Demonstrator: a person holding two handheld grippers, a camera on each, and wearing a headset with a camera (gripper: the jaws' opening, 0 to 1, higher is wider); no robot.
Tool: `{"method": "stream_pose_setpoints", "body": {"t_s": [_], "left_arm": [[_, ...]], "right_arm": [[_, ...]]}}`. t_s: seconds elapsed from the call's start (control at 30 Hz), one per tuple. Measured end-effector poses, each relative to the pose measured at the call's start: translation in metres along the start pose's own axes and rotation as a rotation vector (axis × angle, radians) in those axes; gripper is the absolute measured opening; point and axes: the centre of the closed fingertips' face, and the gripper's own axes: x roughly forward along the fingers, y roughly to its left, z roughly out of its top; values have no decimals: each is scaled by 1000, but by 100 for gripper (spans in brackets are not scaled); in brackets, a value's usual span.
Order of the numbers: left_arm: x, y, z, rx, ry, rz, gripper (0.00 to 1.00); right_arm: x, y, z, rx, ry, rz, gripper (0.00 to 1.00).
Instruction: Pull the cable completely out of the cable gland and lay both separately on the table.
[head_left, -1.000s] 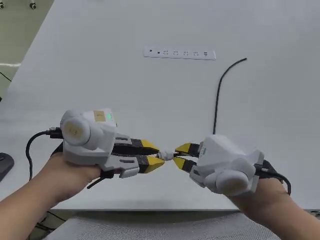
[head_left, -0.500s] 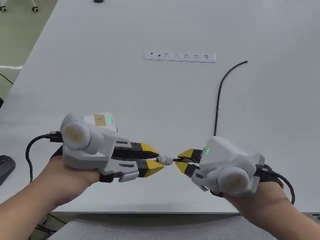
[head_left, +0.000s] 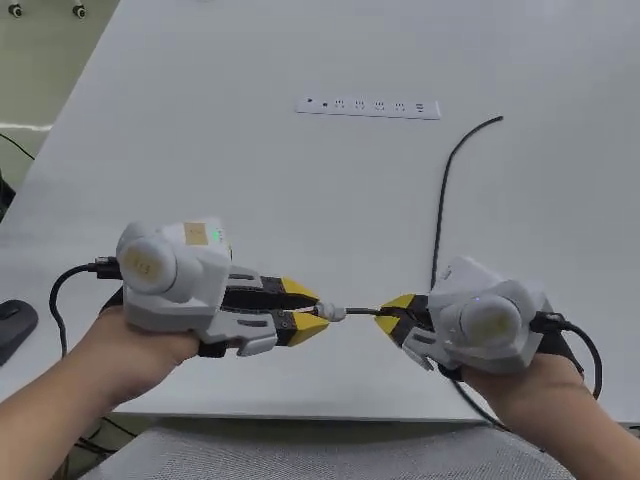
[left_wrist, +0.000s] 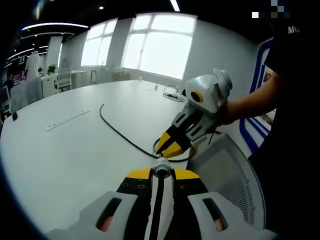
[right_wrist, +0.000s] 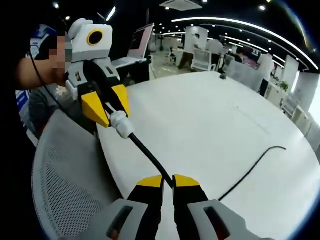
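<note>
The white cable gland (head_left: 333, 313) is sitting pinched in the yellow tips of the left gripper (head_left: 315, 316), whose jaws are drawn narrow around it, and it is being held in the air just above the near edge of the table (head_left: 250, 170). The black cable (head_left: 362, 311) is still sitting inside the gland, coming out of its free end and running straight across to the right gripper (head_left: 386, 316), whose jaws are closed tight on it close by. The gland's long axis is lying level, pointing from left to right toward the other gripper, and the short span of cable between the two is following the same line. Past the right gripper the cable is lying on the table, curving away from the person, with its free end pointing to the far right, well apart from the power strip (head_left: 367, 106).
</note>
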Motion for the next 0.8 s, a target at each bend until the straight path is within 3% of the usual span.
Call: {"method": "stream_pose_setpoints", "body": {"t_s": [0.8], "left_arm": [[2,2,7,13,-30,3,15]], "right_arm": [[4,-25,-40,489,67,-22,2]]}}
